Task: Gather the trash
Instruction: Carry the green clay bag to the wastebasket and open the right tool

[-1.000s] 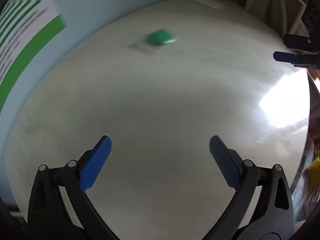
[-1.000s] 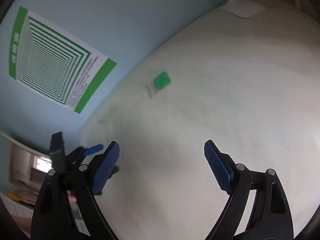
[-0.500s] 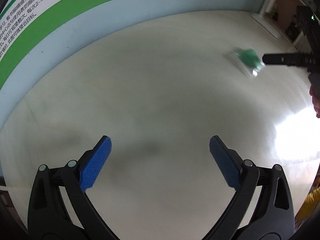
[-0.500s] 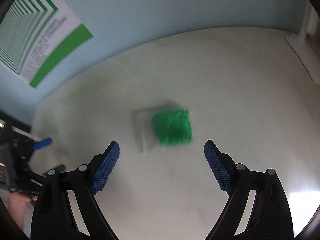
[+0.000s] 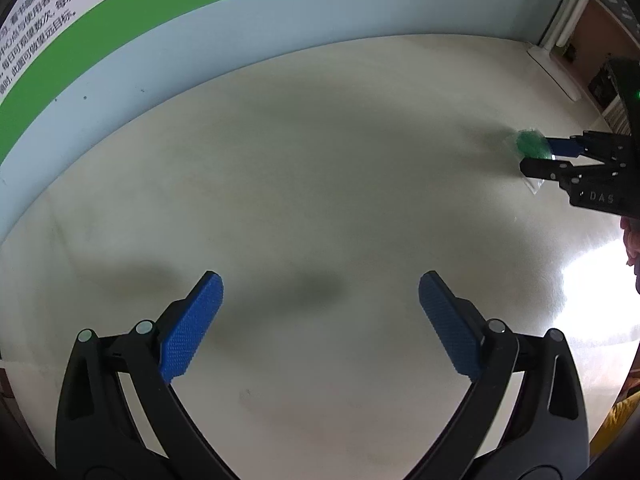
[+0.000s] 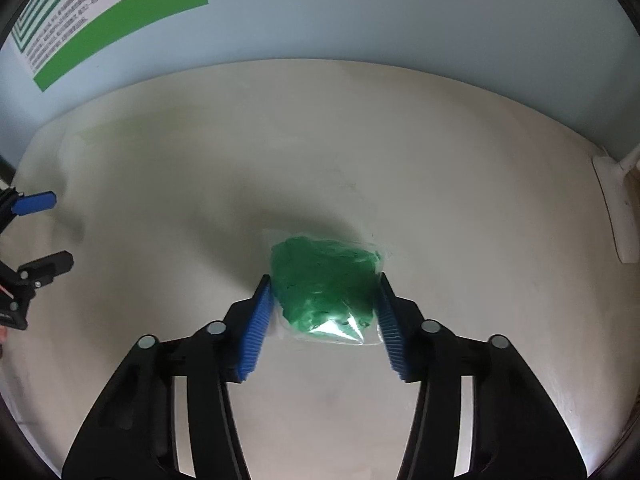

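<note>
A clear plastic packet with green stuff inside (image 6: 326, 284) lies on the cream table (image 6: 460, 168). My right gripper (image 6: 325, 300) has its blue pads against both sides of the packet, closed on it. The same packet shows small at the far right of the left wrist view (image 5: 530, 146), with the right gripper (image 5: 538, 156) around it. My left gripper (image 5: 320, 320) is wide open and empty above bare table, well to the left of the packet. It also shows at the left edge of the right wrist view (image 6: 44, 228).
A pale blue wall with a green-and-white poster (image 6: 116, 12) rises behind the table. A white stand base (image 6: 618, 216) sits at the table's far right. Shelves (image 5: 608, 40) stand beyond the right end. Bright glare (image 5: 592, 292) lies on the table's right.
My right gripper has come down over the green packet and narrowed onto it. My left gripper has swung left toward the wall and stayed open.
</note>
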A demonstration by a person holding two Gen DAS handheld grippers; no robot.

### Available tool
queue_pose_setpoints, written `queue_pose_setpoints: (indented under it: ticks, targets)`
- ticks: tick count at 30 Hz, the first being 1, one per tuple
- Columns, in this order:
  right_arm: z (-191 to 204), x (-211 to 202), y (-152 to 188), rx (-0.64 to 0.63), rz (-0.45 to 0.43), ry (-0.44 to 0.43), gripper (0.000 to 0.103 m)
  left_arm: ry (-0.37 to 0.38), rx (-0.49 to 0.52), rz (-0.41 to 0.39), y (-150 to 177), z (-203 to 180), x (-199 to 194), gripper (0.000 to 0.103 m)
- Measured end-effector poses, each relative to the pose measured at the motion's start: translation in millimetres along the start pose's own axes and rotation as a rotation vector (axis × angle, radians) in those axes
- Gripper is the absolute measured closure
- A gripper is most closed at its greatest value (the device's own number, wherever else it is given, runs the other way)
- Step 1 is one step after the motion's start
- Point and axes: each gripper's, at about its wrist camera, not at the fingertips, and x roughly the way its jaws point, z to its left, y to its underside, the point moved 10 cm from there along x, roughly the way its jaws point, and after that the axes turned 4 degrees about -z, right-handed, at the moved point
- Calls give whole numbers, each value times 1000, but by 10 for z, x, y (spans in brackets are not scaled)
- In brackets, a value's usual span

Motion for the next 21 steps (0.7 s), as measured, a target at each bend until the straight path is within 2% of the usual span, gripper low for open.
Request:
queue_pose_setpoints:
  ticks: [12,18,21]
  targets:
    - [-305,-587,367,99,-73,-73,53,5,88,-40,55,-437,-292,7]
    - [-545,-944,640,144,-113,-64,53,16,143,-59,88,-700,-441,7]
    - [-522,-1127,788,166,-128,-54,53,29,171,-65,118,-949,-490,7]
